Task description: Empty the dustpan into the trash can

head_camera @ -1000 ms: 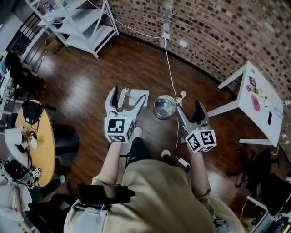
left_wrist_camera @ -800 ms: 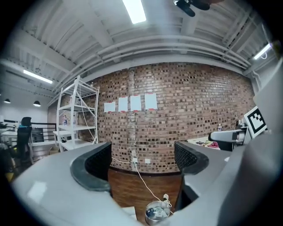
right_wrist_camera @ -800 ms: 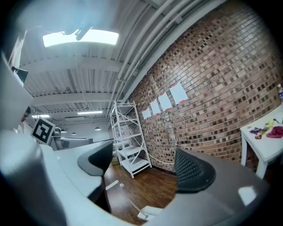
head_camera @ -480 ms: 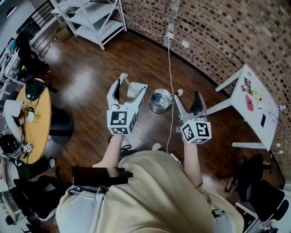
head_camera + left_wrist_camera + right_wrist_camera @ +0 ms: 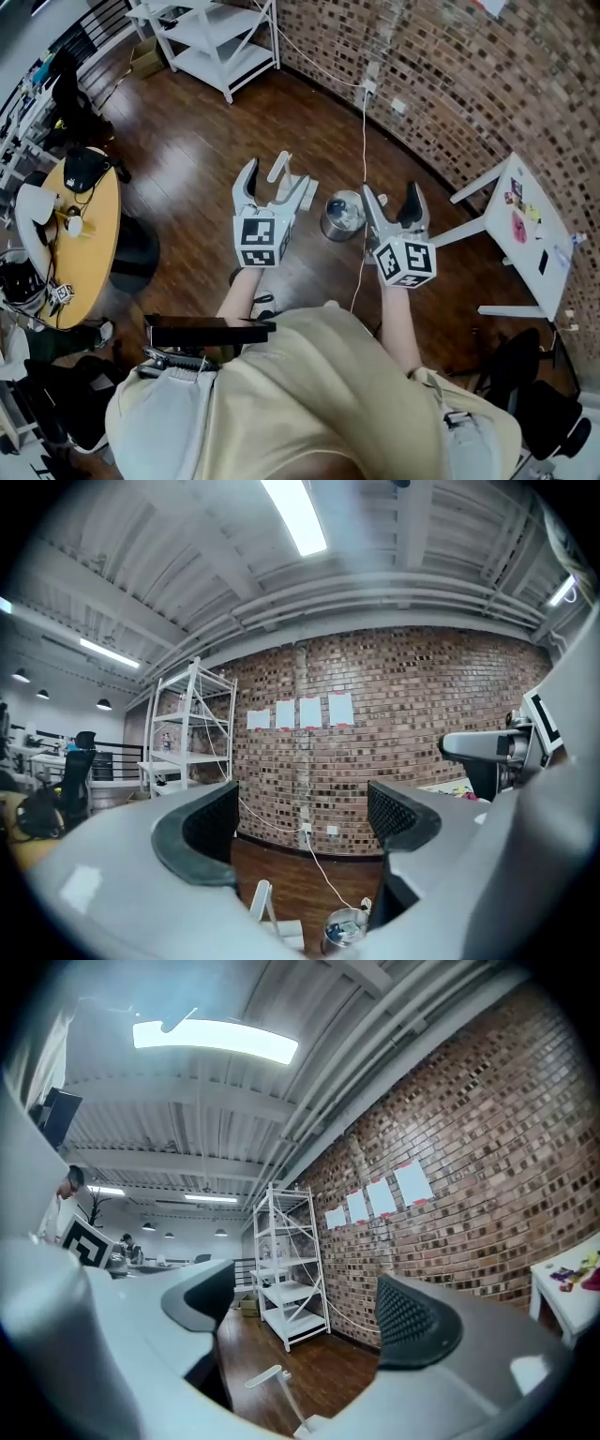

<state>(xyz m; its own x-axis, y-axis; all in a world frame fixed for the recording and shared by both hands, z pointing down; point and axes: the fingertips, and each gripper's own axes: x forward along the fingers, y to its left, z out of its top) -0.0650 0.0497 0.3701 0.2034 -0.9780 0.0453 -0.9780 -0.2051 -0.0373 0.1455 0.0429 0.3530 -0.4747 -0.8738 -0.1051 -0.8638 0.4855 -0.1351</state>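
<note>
Seen from above, a person stands on a dark wooden floor (image 5: 197,150) and holds a grey two-jaw tool out level in each hand. The left hand-held gripper (image 5: 274,187) is released: its jaws stand wide apart, have just been closing a little, and have nothing between them. The right hand-held gripper (image 5: 392,199) is also released, jaws apart and empty.

A white plastic dustpan with an upright handle (image 5: 281,169) stands on the floor beyond and below the left hand-held gripper, whose right jaw partly covers it from above. It is touched by neither tool. Just to the right of the dustpan sits a round shiny metal trash can (image 5: 342,214), which shows between the two tools in the head view.

In the left gripper view the dustpan (image 5: 261,902) and trash can (image 5: 344,930) appear low in the gap between the jaws, far below them. In the right gripper view only the dustpan's handle (image 5: 265,1375) shows, low and beyond the jaws.

A curved brick wall (image 5: 450,84) runs behind, with a white cable (image 5: 364,122) hanging down it toward the trash can.
</note>
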